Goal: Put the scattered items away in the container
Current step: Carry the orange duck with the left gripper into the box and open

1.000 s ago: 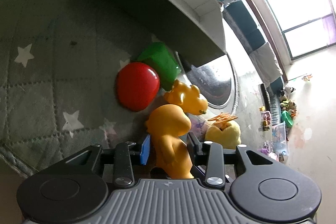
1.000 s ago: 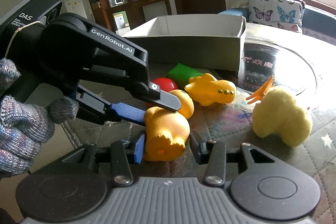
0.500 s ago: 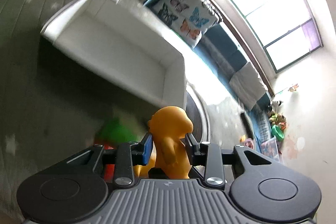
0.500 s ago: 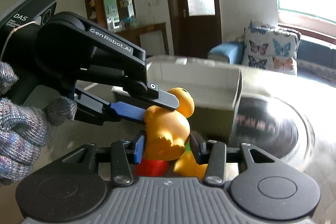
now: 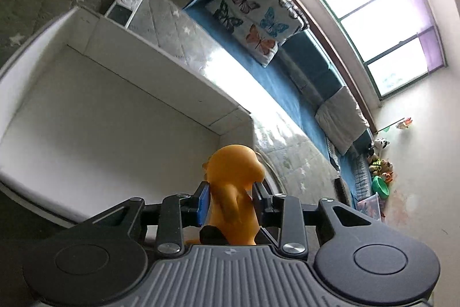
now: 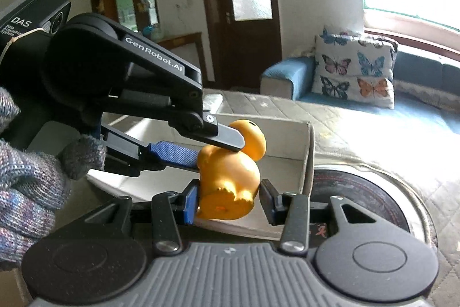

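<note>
Orange rubber toy (image 5: 231,189) pinched between the two fingers of the left gripper (image 5: 231,193), blue pad (image 5: 203,202) against one flank and black finger against the other — held aloft over the near right corner of the white box (image 5: 95,117), inside of the box showing bare white. In the right wrist view, same toy (image 6: 230,177) seen from its flat underside, also sitting between the fingers of the right gripper (image 6: 228,202); blue pad (image 6: 190,203) touching the toy's left side, black finger on the right standing just clear of it, so a firm grip there cannot be told. Long axis of the toy running away from the left gripper along its fingers, rounded head at the far end toward the box's far wall, base back near the gripper body. Gloved hand (image 6: 31,177) wrapped round the left gripper's handle at the left. Beyond the box, a grey star-patterned quilted cloth (image 5: 178,28), a remote (image 5: 126,3) lying on it just past the far wall, and a butterfly cushion (image 6: 353,74) on a blue sofa (image 6: 284,74) farther off.
</note>
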Tool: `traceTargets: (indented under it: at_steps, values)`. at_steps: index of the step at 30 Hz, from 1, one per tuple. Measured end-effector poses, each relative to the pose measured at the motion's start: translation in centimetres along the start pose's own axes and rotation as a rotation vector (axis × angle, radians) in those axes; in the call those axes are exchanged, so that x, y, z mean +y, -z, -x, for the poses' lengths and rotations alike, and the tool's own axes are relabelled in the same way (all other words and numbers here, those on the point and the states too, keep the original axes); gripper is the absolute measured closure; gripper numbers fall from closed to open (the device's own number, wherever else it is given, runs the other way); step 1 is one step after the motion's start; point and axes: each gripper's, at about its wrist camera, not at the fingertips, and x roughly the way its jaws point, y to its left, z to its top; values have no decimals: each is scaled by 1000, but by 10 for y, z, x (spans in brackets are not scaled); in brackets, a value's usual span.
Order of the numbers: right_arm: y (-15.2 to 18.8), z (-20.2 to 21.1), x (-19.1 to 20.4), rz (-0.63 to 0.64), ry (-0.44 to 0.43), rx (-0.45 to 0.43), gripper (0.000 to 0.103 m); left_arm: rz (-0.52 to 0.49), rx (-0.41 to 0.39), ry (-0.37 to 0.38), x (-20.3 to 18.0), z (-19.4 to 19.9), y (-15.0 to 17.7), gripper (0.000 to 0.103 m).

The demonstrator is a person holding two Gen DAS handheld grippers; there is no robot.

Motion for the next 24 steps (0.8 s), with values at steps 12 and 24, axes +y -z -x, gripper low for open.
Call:
traceTargets:
  at_steps: [12, 24]
  values:
    - [8, -32, -9, 24, 37, 87, 58, 76, 104, 2, 33, -44, -12, 70]
    - [3, -13, -9, 13, 31, 46, 57, 45, 104, -2, 34, -42, -7, 71]
